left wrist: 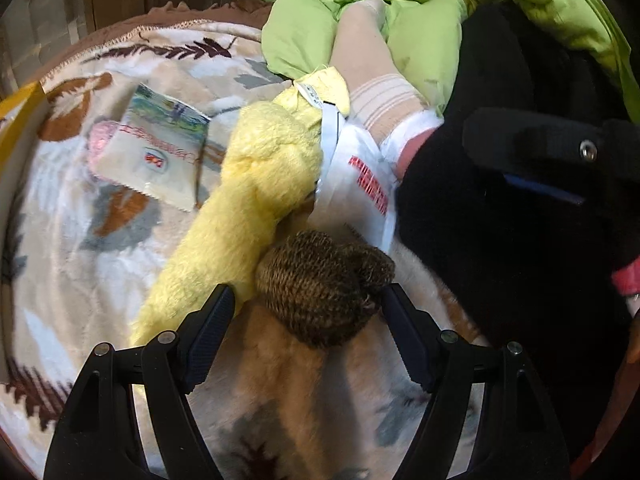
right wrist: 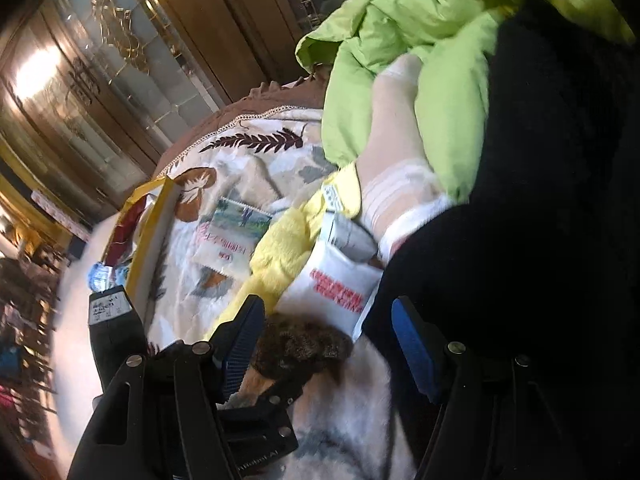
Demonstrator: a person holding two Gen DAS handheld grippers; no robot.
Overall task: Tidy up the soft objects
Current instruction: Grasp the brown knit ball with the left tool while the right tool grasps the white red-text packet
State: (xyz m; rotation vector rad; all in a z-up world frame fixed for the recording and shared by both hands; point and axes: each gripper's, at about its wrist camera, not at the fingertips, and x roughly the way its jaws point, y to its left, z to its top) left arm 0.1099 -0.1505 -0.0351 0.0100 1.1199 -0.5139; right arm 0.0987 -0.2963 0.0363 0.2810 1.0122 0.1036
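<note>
The brown knitted sock ball (left wrist: 324, 288) is lying on the leaf-patterned blanket (left wrist: 80, 240), touching the yellow plush toy (left wrist: 256, 184) on its left and sitting just below the white packet with red print (left wrist: 360, 184). The step in hand appears to be the approach for picking up this sock ball.

Going left to right in the left wrist view: a flat printed sachet (left wrist: 160, 152) is resting on the blanket, then the yellow plush toy, then the sock ball, then a black garment (left wrist: 520, 240) with a green jacket (left wrist: 320, 20) above it.

The left tongs (left wrist: 308, 300) are standing wide open, one jaw on each side of the sock ball and holding nothing; whether the pads are touching the knit cannot be told. The next move likely calls for closing on the ball alone, without catching the plush toy.

The right tongs (right wrist: 328, 344) are also gaping open and empty, hovering above the same ball.
</note>
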